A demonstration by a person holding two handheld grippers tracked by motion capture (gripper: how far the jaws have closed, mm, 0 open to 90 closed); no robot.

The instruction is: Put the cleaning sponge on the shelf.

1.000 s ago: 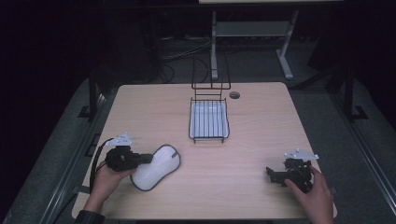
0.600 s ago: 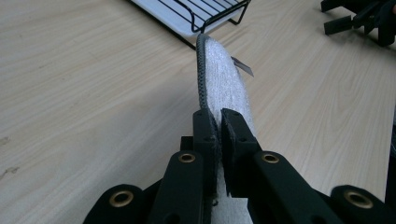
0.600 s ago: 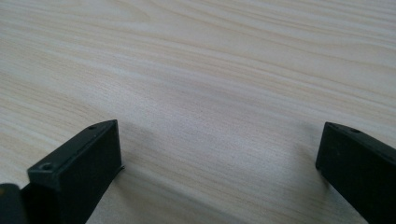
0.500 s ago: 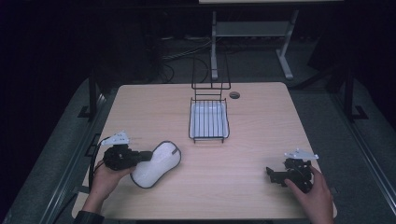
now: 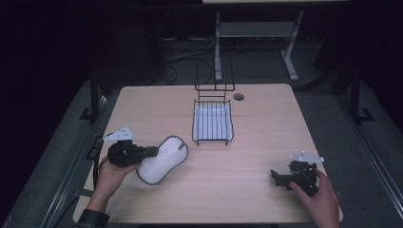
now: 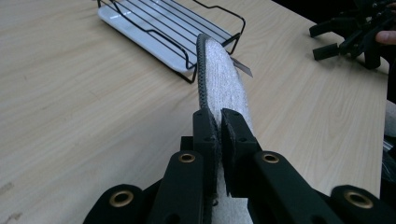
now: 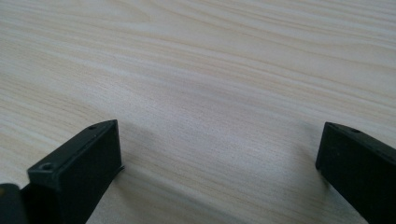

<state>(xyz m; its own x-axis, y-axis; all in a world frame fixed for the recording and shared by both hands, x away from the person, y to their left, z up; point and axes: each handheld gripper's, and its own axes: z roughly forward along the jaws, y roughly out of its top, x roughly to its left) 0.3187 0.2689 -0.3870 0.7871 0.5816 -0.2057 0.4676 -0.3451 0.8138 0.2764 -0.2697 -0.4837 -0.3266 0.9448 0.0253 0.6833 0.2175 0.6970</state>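
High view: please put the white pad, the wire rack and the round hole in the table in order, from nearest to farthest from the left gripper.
1. White pad: clamped in the left gripper, at the table's left front.
2. Wire rack: mid-table, beyond the pad and to its right.
3. Round hole: near the far edge, just past the rack.

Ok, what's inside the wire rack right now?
A white tray lies inside the wire rack, under its black bars. Nothing else shows on it. The pad in the left hand-held gripper hides the rack's near corner.
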